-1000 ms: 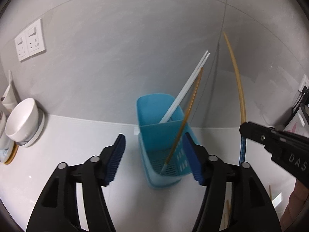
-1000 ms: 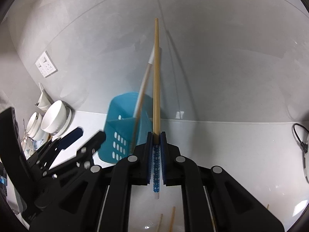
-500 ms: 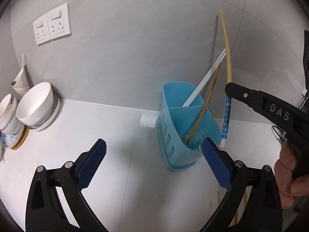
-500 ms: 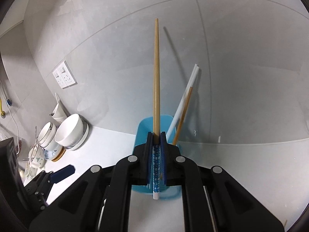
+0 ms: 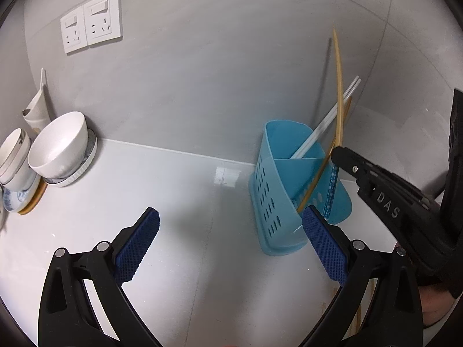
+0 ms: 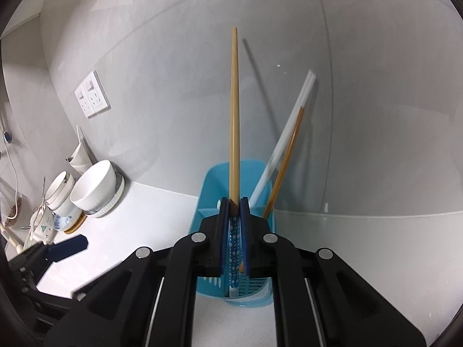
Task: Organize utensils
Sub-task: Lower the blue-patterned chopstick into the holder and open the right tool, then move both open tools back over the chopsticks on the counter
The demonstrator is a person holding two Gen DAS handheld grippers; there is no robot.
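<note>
We count one blue caddy [image 5: 277, 199] with two compartments; two white chopsticks [image 6: 292, 133] and one plain wooden chopstick [image 6: 285, 162] leaning in it; one wooden chopstick with a blue dotted end [image 6: 234, 115] held over it; two grippers; two wall sockets [image 5: 91, 20]; one large white bowl [image 5: 59, 144]; one smaller cup [image 5: 13, 154] beside it.

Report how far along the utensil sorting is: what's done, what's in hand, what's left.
Done: two white chopsticks and a brown one already lean in the blue holder. In hand: the right gripper is shut on a wooden chopstick with a blue dotted end, poised over the holder. The left gripper is open and empty. Left: more sticks seem to lie on the counter at the frame's bottom edge.
</note>
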